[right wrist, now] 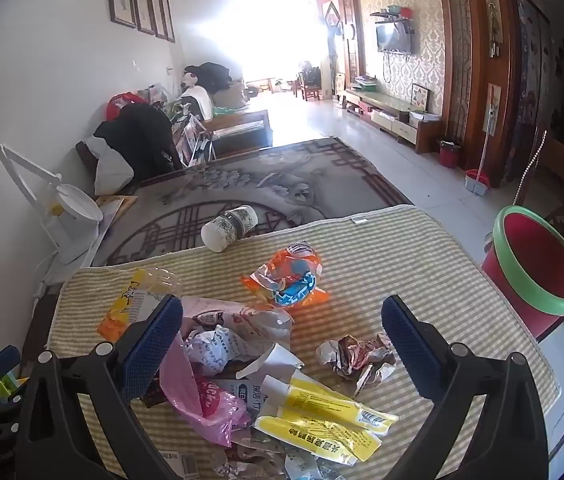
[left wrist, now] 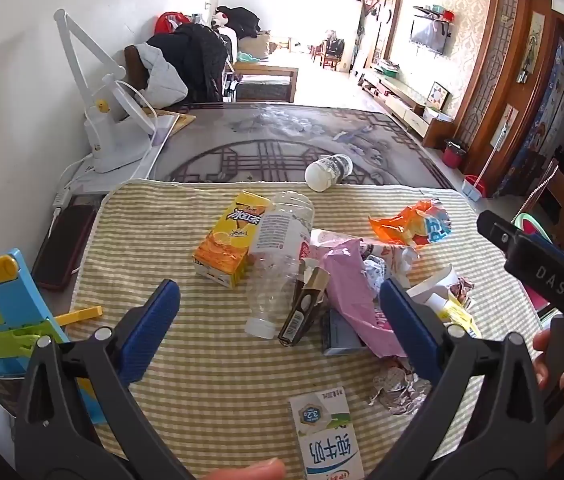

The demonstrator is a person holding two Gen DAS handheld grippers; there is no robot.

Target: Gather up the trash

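Left gripper and right gripper fingers stand wide apart, holding nothing. Clear bottle lies at frame centre on the worktop, long axis running lower-left to upper-right, cap end nearest. Red bin stands far right.

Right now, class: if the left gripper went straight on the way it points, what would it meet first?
Probably the small dark brown carton beside the clear plastic bottle; both lie between the open fingers, though depth is uncertain.

Bright daylight, blown-out white glare from the far window washing out the room's end, floor near it gleaming, soft faint shadows on the striped cloth, strong fisheye bending, black corners, slight softness overall.
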